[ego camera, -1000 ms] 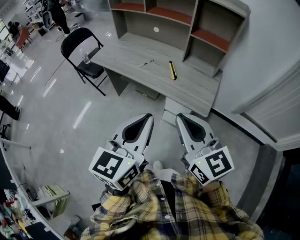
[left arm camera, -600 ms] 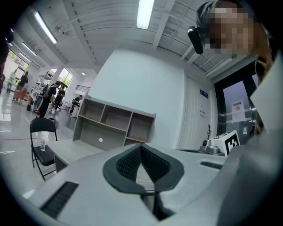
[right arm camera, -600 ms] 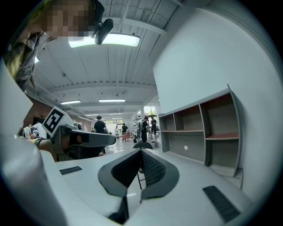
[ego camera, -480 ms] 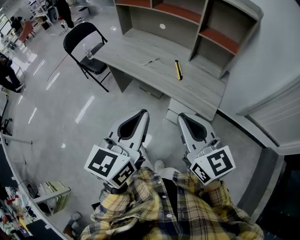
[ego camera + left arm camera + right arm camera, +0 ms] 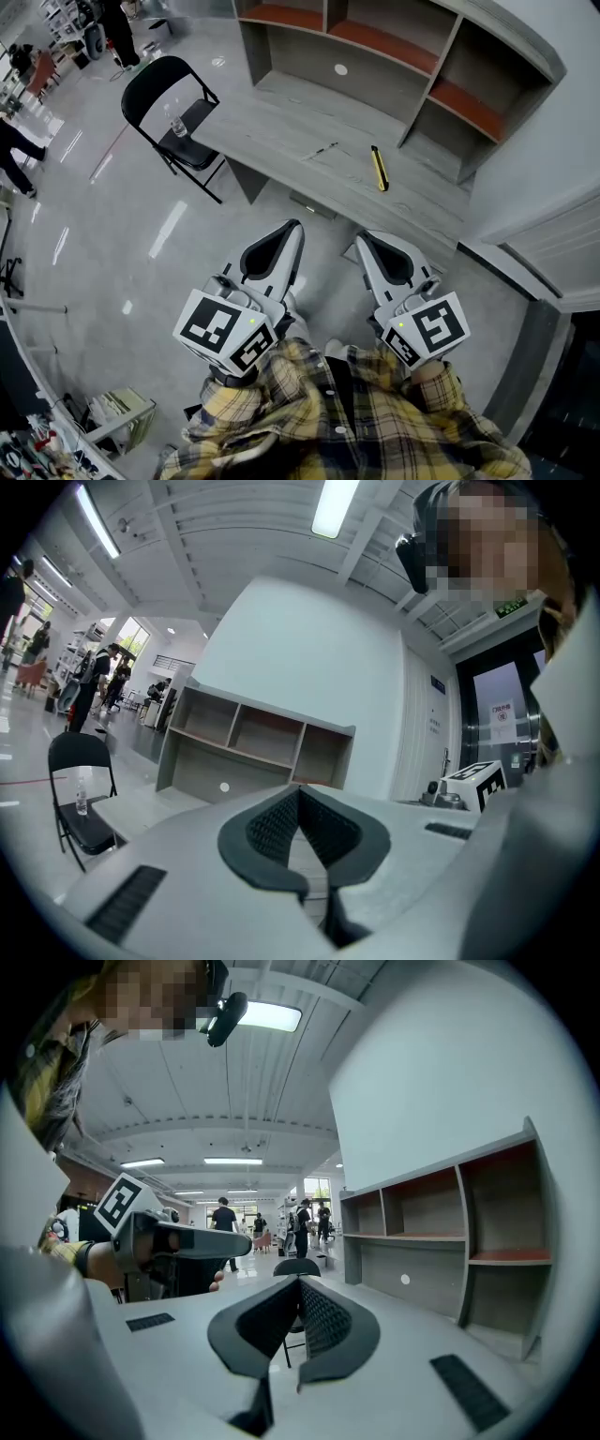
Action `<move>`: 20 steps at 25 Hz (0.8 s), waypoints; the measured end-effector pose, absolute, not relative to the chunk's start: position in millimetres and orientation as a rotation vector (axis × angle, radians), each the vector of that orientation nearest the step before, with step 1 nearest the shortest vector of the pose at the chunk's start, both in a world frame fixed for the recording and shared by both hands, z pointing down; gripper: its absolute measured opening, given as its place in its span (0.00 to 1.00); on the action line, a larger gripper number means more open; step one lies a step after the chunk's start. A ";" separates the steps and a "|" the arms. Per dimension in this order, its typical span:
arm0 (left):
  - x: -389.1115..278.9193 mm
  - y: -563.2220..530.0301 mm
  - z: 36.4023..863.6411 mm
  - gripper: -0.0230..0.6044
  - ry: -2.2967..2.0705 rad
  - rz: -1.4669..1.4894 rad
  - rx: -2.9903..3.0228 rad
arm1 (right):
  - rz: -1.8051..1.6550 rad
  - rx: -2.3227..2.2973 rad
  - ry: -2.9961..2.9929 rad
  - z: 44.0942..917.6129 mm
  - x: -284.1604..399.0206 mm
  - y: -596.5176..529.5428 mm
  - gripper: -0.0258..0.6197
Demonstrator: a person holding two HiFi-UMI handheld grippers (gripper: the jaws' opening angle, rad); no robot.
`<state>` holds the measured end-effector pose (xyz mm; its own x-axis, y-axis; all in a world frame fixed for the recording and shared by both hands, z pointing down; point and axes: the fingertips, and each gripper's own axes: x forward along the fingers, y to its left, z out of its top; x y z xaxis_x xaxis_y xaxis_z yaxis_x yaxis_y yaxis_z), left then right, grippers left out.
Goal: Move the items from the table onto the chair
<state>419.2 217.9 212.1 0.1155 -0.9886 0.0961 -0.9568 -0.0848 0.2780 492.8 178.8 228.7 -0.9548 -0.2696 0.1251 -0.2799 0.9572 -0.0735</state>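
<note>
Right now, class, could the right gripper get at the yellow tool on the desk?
Probably not yet: the right gripper hangs short of the desk, shut, and the yellow tool lies further in. Nothing stands between them, so stepping closer should do.

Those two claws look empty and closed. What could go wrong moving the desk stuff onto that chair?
The thin pen lies flat on the desk, so jaws might fail to pinch it or push it off. A clear container already stands on the chair seat; setting the yellow tool beside it could tip it.
</note>
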 end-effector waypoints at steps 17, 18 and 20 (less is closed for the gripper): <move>287.8 146.1 249.7 0.04 -1.707 -0.109 2.213 | 0.254 0.763 -2.839 275.6 396.3 93.0 0.06; 283.6 138.3 254.2 0.04 -1.696 -0.108 2.212 | 0.260 0.779 -2.830 279.4 394.1 85.0 0.06; 274.8 120.8 262.3 0.04 -1.677 -0.105 2.215 | 0.267 0.804 -2.813 286.6 388.2 67.2 0.06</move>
<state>274.8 120.8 262.3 0.2927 -0.9436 0.1549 -0.9168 -0.2308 0.3260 388.2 67.2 286.6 -0.8311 -0.5004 0.2426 -0.5371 0.8354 -0.1169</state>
